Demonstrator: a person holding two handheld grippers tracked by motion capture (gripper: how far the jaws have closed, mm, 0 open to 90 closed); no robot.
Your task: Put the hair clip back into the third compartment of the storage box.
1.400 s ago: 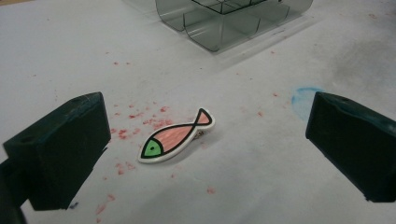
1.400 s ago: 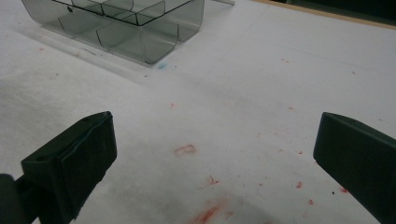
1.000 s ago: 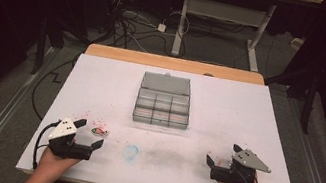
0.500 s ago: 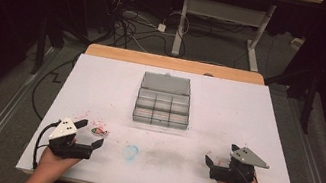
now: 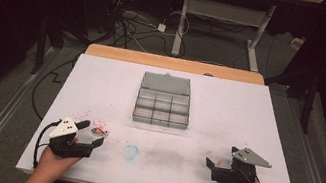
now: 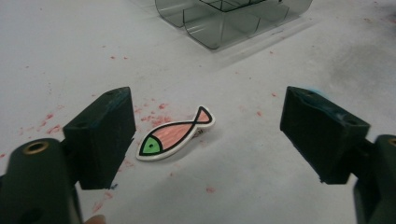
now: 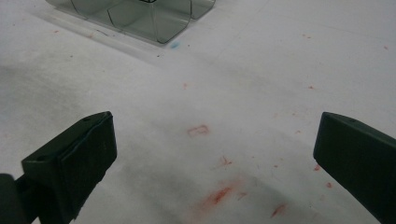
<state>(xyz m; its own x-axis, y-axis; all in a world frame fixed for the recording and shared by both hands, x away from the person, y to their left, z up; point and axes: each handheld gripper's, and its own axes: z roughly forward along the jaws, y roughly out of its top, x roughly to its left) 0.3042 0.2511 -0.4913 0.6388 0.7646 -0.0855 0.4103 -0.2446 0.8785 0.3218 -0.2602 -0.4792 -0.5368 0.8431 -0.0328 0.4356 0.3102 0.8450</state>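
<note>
A person sits at a white table (image 5: pixel 101 85) holding a gripper in each hand. The left gripper (image 5: pixel 90 135), at the near left, has edged forward over the last second, so a small fish-shaped badge (image 6: pixel 176 133) now lies flat between its wide-open jaws, closer to the left one and untouched. That suggests a pickup is about to begin. The right gripper (image 5: pixel 214 167), near right, has barely moved; its jaws are wide over bare, red-smudged tabletop. A clear compartment box (image 5: pixel 163 100) sits open at the table's middle.
</note>
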